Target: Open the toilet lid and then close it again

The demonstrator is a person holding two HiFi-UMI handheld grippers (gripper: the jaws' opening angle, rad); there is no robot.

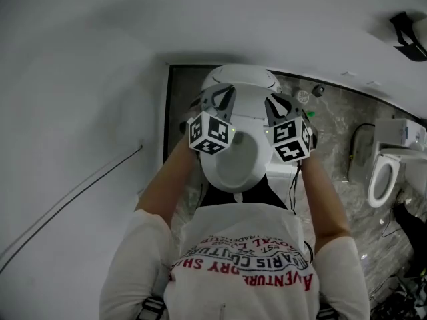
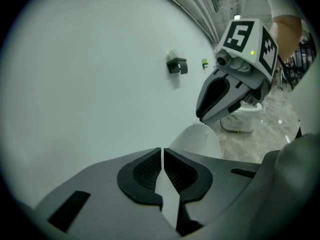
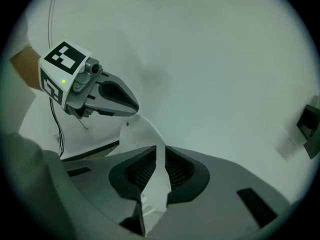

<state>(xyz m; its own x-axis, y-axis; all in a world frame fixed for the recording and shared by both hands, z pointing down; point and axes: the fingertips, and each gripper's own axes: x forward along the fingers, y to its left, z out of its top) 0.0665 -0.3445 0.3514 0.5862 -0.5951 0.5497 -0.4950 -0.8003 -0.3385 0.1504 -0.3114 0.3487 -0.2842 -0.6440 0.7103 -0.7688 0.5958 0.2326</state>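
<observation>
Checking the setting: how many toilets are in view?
2: the near toilet at the head view's centre, the far toilet at its right edge. Others may be hidden.

The only lettering stands on the person's white short-sleeved shirt [image 1: 243, 265], in curved rows across the chest; the large red row seems to give "AVENTUR" and, further along, "DRY" (the cloth folds over the rest); the dark row above it and the small arc above that are too bent and too small to read with any surety. The left gripper's marker cube [image 1: 211, 133] and the right gripper's marker cube [image 1: 291, 141] bear black-and-white square code patterns on their faces; these are coded signs, with no letters or numerals to read.
</observation>
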